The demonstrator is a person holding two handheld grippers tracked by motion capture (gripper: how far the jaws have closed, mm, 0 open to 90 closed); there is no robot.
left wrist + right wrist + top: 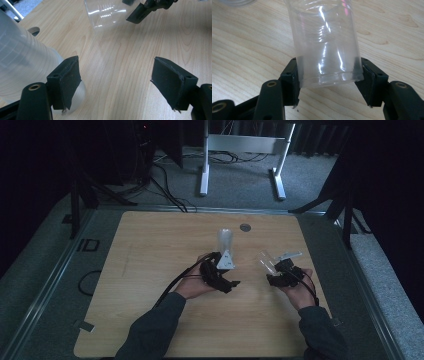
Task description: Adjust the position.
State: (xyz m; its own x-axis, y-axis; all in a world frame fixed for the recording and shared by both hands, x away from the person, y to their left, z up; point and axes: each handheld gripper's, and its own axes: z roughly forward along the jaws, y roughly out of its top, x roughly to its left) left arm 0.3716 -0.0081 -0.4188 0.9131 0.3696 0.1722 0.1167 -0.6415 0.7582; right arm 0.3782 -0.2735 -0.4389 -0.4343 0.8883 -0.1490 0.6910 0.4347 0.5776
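A tall stack of clear plastic cups [225,241] stands upright near the table's middle. My left gripper [227,280] is just in front of it, and in the left gripper view the stack [22,62] lies outside the left jaw. That gripper [115,75] is open with only bare wood between its jaws. A single clear cup [265,262] is tilted in the air to the right, and my right gripper [276,274] is shut on it. In the right gripper view the jaws [328,75] clamp the cup's [325,42] base from both sides.
The wooden table [150,270] has a round grommet hole [245,227] near its far edge. A white desk frame [245,145] stands on the carpet beyond. Cables [90,281] lie on the floor to the left. Dark curtains hang on both sides.
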